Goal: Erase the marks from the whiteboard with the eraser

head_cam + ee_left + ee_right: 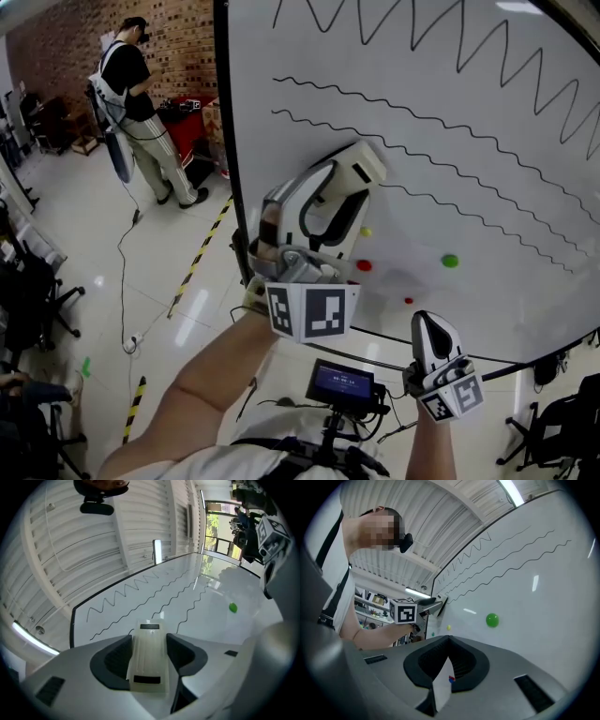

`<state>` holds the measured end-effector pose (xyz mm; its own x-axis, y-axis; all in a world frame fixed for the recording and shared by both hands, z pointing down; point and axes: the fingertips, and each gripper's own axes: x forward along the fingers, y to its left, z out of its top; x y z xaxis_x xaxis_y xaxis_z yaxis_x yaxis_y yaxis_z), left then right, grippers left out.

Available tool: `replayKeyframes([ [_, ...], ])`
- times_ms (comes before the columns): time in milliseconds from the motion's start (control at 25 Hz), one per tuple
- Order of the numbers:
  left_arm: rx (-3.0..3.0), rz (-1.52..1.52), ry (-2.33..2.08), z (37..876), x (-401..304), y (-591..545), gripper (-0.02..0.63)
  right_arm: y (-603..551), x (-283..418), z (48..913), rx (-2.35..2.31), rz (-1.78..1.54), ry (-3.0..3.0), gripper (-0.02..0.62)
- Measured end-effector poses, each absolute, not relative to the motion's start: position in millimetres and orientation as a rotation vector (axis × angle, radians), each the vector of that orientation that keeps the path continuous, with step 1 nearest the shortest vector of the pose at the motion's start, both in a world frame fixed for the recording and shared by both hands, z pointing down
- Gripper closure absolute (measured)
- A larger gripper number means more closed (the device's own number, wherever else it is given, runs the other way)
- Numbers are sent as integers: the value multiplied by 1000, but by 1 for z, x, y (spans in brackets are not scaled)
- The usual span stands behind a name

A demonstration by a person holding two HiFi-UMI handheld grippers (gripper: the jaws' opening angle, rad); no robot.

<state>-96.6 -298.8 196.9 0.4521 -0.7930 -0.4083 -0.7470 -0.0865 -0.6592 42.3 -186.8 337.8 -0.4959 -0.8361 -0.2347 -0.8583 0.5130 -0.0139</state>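
Saw, beyond the black-framed left edge of the large white whiteboard [487, 244], a person in a dark top and pale trousers [136, 103] standing on glossy floor before a red brick wall [66, 47]. Noted yellow-and-black striped floor tape [202, 253] nearer that edge.

Found the left gripper [354, 183] close to the left edge, about halfway up. Jaws clamped from both sides on a cream rectangular eraser [149, 660], its far end at the board surface and seemingly touching.

Counted, running rightward from there, a black zigzag line [124, 591] along the top edge and black wavy lines [422, 118] slanting down beneath it toward the right edge. Traced the lowest wavy line back to a start just beside the eraser.

Picked out, under the eraser, a small yellow round magnet [366, 231] and a red round magnet [364, 265]. Further right, a smaller red dot [408, 301] near the bottom edge and a green round magnet [451, 261] above it, well apart from the eraser.

Noted a small black screen with a blue display [343, 382] below the bottom edge.

Found the right gripper [427, 323] right of that, just under the bottom edge and off the board. Jaws drawn fully together, gripping nothing.
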Motion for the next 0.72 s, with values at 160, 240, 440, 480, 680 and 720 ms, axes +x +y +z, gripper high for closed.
replayKeyframes([
  [160, -1849, -96, 1133, 207, -56, -282, 353, -182, 47, 339, -1477, 151, 2533, 581],
  [240, -1850, -146, 1042, 219, -31, -269, 353, -176, 53, 337, -1475, 151, 2532, 581],
  [440, -1901, -185, 1020, 237, -33, -277, 347, -184, 48, 341, -1470, 130, 2539, 581],
  [480, -1915, -170, 1044, 234, -40, -278, 347, -183, 48, 341, -1473, 127, 2538, 581],
  [680, -1918, -98, 1262, 221, -101, -304, 347, -187, 47, 347, -1490, 102, 2538, 581],
  [720, -1915, -72, 1306, 216, -113, -307, 347, -186, 50, 348, -1490, 99, 2540, 581],
])
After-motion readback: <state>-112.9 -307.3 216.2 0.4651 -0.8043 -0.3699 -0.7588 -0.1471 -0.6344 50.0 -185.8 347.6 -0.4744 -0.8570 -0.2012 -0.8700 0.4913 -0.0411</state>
